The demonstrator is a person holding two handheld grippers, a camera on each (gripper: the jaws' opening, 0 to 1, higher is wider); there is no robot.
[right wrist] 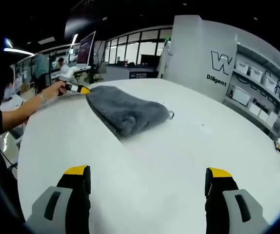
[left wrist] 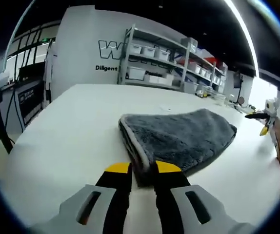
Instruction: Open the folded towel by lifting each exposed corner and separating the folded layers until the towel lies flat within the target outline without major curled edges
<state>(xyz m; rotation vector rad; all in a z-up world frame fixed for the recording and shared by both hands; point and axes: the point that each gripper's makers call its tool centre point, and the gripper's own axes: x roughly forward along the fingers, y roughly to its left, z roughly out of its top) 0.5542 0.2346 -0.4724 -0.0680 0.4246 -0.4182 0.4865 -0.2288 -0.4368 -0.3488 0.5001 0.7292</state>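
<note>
Left gripper view: left tongs (left wrist: 142,169) clench the towel (left wrist: 179,136) corner, ready to peel its layers apart. Right tongs (right wrist: 149,178) hang released, well short of it over the counter (right wrist: 189,146).

Storage shelving (left wrist: 171,61), desk monitor (right wrist: 86,48)

I'm over a big white table (right wrist: 179,146) with a rounded edge. Behind it is a white wall (left wrist: 86,44) with dark lettering, partly hidden. Metal shelves (left wrist: 164,58) with white bins stand beside the wall. A row of windows (right wrist: 135,41) lines the far side. A monitor (right wrist: 86,48) sits on a desk. The ceiling is dark, with a bright strip light (left wrist: 242,29).
</note>
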